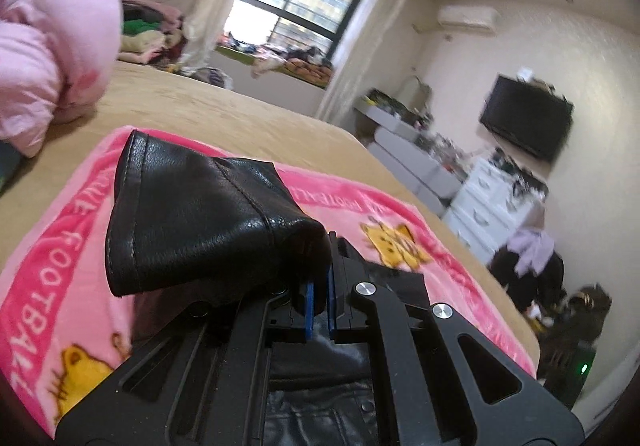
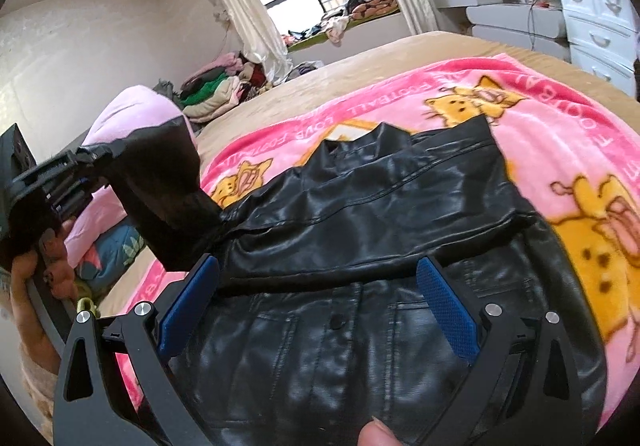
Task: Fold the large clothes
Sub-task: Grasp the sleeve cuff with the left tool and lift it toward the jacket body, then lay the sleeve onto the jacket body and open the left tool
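My left gripper (image 1: 320,300) is clamped tight on the sleeve (image 1: 200,218) of the black leather jacket (image 2: 360,246), lifting it at the left of the right-wrist view. The jacket lies mid-frame on the pink blanket (image 2: 560,150), collar toward the window (long axis running away from me). My right gripper (image 2: 320,310) gapes wide above it, holding nothing.

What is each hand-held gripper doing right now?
Left hand-held gripper: shut on the black jacket sleeve, lifted off the blanket.
Right hand-held gripper: open, empty, above the jacket body.
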The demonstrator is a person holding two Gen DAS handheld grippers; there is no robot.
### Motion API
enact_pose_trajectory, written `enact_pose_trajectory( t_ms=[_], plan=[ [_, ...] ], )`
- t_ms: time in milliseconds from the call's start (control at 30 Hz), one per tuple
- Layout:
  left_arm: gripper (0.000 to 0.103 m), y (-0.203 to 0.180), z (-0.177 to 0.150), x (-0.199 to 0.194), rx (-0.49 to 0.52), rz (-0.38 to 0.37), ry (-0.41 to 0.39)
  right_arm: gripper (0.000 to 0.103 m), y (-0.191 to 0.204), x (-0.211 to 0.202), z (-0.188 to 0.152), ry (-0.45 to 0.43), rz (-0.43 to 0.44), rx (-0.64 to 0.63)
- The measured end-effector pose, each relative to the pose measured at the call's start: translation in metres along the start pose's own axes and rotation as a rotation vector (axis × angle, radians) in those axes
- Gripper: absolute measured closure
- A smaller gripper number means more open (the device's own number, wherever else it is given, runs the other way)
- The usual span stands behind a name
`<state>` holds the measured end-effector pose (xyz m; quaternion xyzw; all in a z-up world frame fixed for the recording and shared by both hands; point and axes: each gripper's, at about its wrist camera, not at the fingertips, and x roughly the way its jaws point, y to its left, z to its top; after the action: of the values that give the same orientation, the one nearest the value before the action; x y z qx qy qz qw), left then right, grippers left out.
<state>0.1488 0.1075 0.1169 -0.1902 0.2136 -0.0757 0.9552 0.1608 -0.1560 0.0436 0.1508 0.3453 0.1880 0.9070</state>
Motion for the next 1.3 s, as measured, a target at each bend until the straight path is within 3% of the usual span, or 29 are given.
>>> enact_pose_trajectory(
  t_ms=[200,600,700,733,833,1033,1200,1300],
  plan=[
    [0.103,-0.034,-0.026,0.033,0.121,-0.031,0.092,0.005,-0.019,-0.015,0.002,-0.032,-0.033,0.028],
    [0.101,-0.065,-0.102,0.103,0.329,-0.015,0.338,0.005,-0.053,-0.031,0.003,-0.068,-0.088,0.101],
    [0.087,-0.072,-0.122,0.117,0.383,-0.014,0.406,0.005,-0.062,-0.032,0.002,-0.071,-0.103,0.117],
    [0.073,-0.076,-0.131,0.123,0.409,-0.016,0.444,0.005,-0.064,-0.033,0.002,-0.072,-0.108,0.122],
    [0.051,-0.082,-0.151,0.130,0.462,-0.014,0.510,0.005,-0.073,-0.034,0.002,-0.072,-0.116,0.144],
    [0.019,-0.097,-0.161,0.120,0.545,-0.033,0.513,0.005,-0.084,-0.038,0.005,-0.087,-0.140,0.168],
    [0.011,-0.093,-0.129,0.105,0.499,-0.049,0.455,0.005,-0.096,-0.029,0.008,-0.067,-0.151,0.220],
    [0.009,-0.066,-0.093,0.096,0.409,0.007,0.380,0.005,-0.093,-0.005,0.016,-0.003,-0.106,0.214]
  ],
)
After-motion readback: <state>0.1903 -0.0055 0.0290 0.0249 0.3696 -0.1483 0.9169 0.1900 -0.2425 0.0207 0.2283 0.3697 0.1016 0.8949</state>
